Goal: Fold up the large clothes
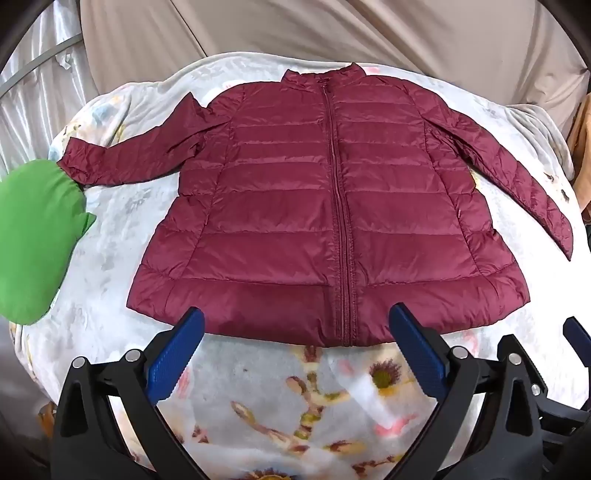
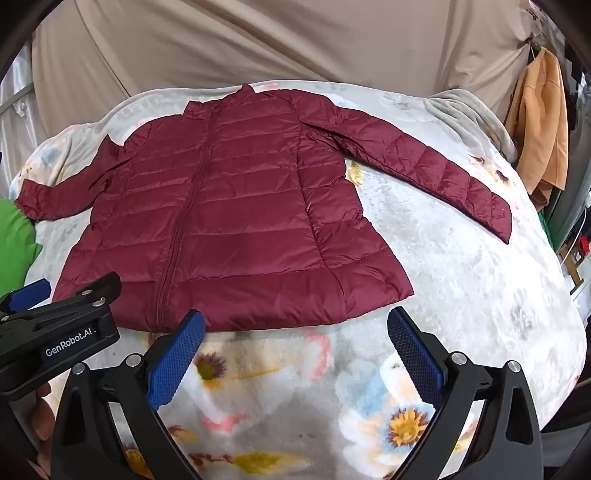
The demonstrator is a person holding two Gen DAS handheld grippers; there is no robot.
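A maroon quilted puffer jacket (image 1: 325,206) lies flat and zipped, front up, on a floral blanket (image 1: 280,398), collar at the far end and both sleeves spread out to the sides. In the right wrist view the same jacket (image 2: 229,221) fills the left and middle. My left gripper (image 1: 295,325) hovers wide open just over the jacket's near hem, around the zipper's bottom end, with nothing between its blue pads. My right gripper (image 2: 295,325) is also wide open, above the hem's right part, holding nothing. The left tool's black body (image 2: 59,332) shows at the right wrist view's left edge.
A bunched green cloth (image 1: 33,240) lies at the left, touching the jacket's left cuff. A beige sheet (image 1: 332,33) hangs behind the bed. An orange garment (image 2: 539,129) hangs at the far right. Bare floral blanket (image 2: 480,277) spreads right of the jacket.
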